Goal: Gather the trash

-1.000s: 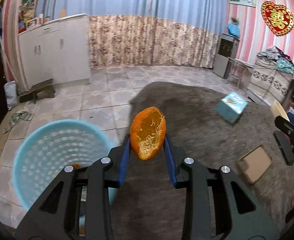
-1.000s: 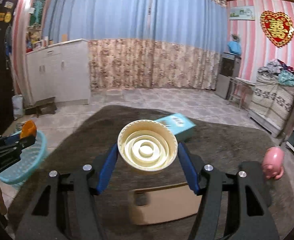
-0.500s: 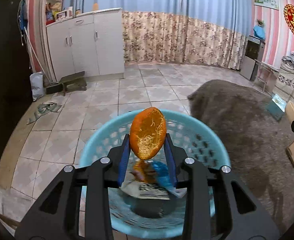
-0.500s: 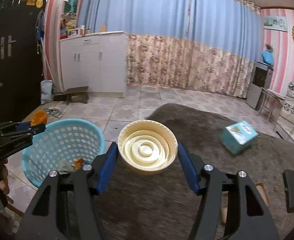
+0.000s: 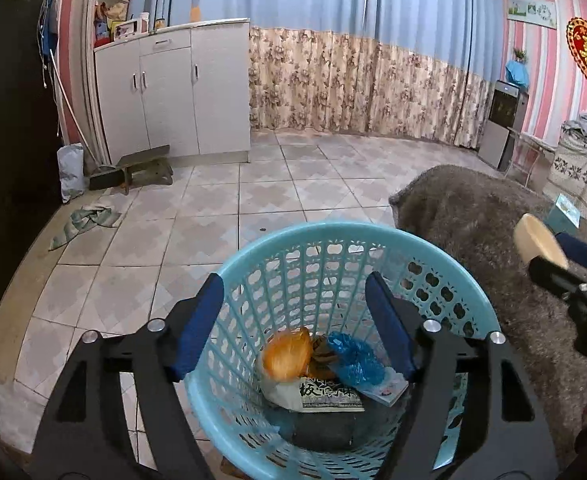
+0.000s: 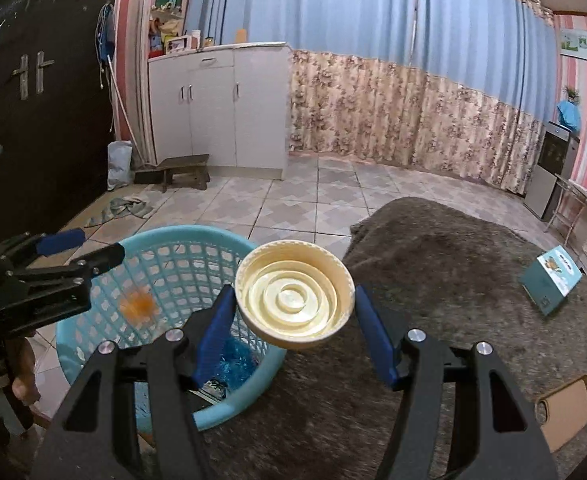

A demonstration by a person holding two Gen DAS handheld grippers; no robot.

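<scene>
Orange peel: a second ago it stood pinched upright between the left gripper's pads; now it is out of the jaws and inside the blue basket, blurred in the right wrist view.
Peel's axis: in the left wrist view its long axis tilts up to the right, on top of the trash.
Left gripper: jaws opening, spread wide over the basket mouth, nothing between them.
Basket contents: a blue plastic wrapper and printed paper lie just beside the peel.
Right gripper: pads pinch a cream round lid by its rim, as before.
Lid's facing: ringed hollow side towards the camera, tilted slightly.
Lid's place: above the grey rug's edge, just beside the basket rim; earlier it was over the rug's middle.
Basket's place: on the tiled floor, touching the rug.
</scene>
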